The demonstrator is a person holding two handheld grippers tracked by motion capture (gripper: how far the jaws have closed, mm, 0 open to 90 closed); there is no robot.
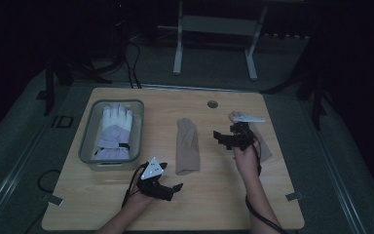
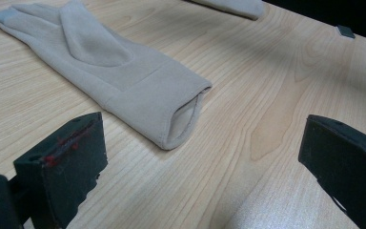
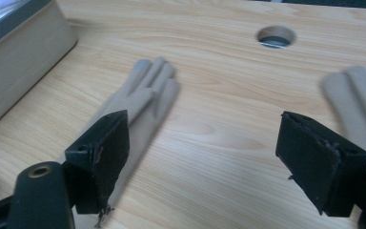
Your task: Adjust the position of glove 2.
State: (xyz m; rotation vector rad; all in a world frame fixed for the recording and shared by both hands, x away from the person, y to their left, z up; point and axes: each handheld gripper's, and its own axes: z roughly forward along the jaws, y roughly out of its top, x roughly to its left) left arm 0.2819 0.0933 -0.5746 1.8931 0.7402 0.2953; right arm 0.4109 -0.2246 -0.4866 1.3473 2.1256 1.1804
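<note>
The left gripper (image 1: 168,187) rested low on the wooden table (image 1: 214,204), and its jaws stood wide apart with nothing between them. Just in front of those jaws, a bit to their left side, lay a tan glove (image 2: 109,76), flat on the wood with its open cuff turned toward the gripper. The jaws were near the cuff but did not touch it.

The right gripper (image 1: 226,139) was held up a little way off, and its jaws were wide too and held nothing. A second tan glove (image 3: 357,102) lay just past its right jaw. It looked blurry, so I could not tell if the jaw touched it. The first tan glove lay past its left jaw.

Beyond the left gripper sat a grey tray (image 1: 88,146). A pair of white gloves (image 1: 114,134) lay inside it already.

So it looked like the job was to put gloves in the tray. The white ones were in. Both tan gloves were on the table, not picked up yet. I think the grabbing, the lifting and the dropping in were all left to do for them.
</note>
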